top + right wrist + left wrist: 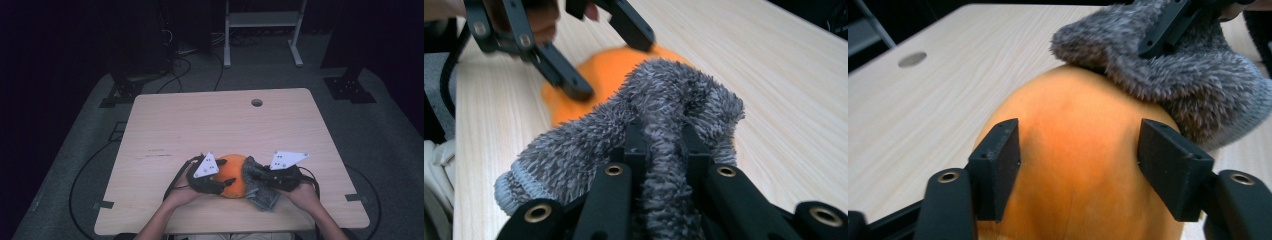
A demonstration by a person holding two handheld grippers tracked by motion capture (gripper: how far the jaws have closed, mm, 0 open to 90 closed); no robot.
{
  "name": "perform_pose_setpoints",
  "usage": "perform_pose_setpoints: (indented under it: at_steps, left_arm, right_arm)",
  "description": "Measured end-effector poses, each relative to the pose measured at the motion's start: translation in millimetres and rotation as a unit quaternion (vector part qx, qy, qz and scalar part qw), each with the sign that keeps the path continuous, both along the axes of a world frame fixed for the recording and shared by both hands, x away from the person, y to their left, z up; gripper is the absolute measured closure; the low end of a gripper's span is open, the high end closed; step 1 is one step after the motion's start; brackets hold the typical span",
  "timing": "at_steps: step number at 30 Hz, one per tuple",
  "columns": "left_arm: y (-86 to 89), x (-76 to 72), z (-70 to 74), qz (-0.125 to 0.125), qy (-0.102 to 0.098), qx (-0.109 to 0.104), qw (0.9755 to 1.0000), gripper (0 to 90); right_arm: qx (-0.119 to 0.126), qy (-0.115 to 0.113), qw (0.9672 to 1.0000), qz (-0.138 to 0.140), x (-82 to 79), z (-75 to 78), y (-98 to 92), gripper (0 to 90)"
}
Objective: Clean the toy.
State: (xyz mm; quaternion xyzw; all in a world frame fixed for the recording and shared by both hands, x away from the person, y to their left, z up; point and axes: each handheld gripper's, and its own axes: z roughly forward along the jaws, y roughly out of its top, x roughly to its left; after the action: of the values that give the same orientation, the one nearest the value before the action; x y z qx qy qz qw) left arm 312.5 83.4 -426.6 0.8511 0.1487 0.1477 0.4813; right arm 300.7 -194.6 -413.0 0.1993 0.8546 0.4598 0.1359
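- The orange ball (232, 181) is sitting near the bench's (200, 125) 6 o'clock edge, between both hands.
- The left gripper (1078, 167) is straddling the ball from 9 o'clock, jaws parted, pads close against its sides; actual pressing I cannot tell.
- The right gripper (659, 145) is pinching a fold of the grey fuzzy sock (659, 100) tightly, jaws nearly together, at the ball's 3 o'clock.
- The sock is lying against the ball, covering that side.
- Bare benchtop is stretching toward 12 o'clock, up to a cable hole (257, 102) near the far edge.
- Beyond, cables (177, 70) are trailing over the floor.
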Motion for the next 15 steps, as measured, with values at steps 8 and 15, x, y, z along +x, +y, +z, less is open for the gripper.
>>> perform_pose_setpoints:
  at_steps: [8,15]
  left_arm:
    - [9.8,6.5,-4.1,0.013,0.025,-0.001,0.9996,37.4]
    - [15.2,10.3,-7.9,0.011,0.047,-0.010,0.9988,37.5]
  right_arm:
    - [0.037,0.029,0.9988,-0.014,0.5,-1.8,-16.2,78.5]
    - [0.021,0.029,0.9993,0.008,-0.2,-9.8,2.1,78.3]
